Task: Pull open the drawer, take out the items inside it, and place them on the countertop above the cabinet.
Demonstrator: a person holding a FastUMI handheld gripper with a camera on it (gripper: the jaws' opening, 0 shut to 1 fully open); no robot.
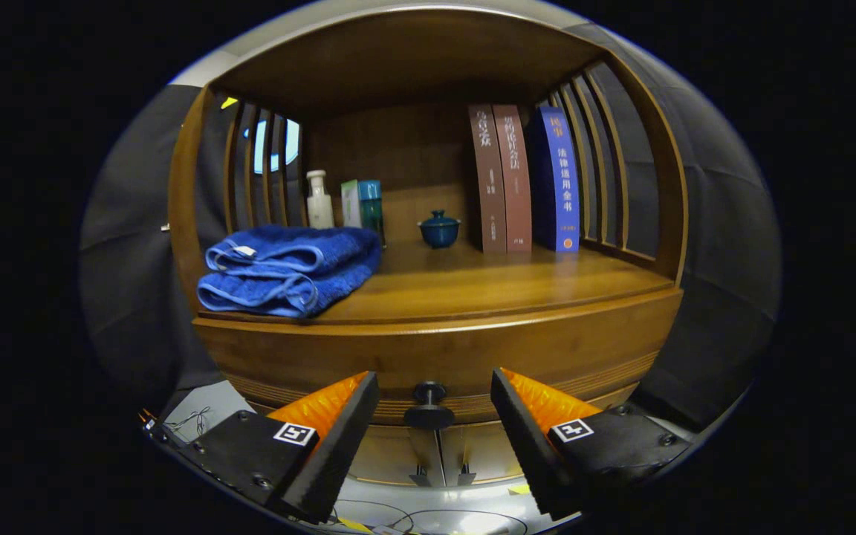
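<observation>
The wooden drawer sits closed under the countertop, its front curved and ridged along the lower edge. Its dark round knob stands between the gripper's parted fingers, untouched. The countertop lies beyond them, glossy brown.

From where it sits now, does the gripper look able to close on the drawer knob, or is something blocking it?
Probably yes. The gripper is open, its fingers either side of the drawer knob, and nothing lies in the gap between them. The folded blue towel sits up on the countertop, well clear of the approach.
</observation>
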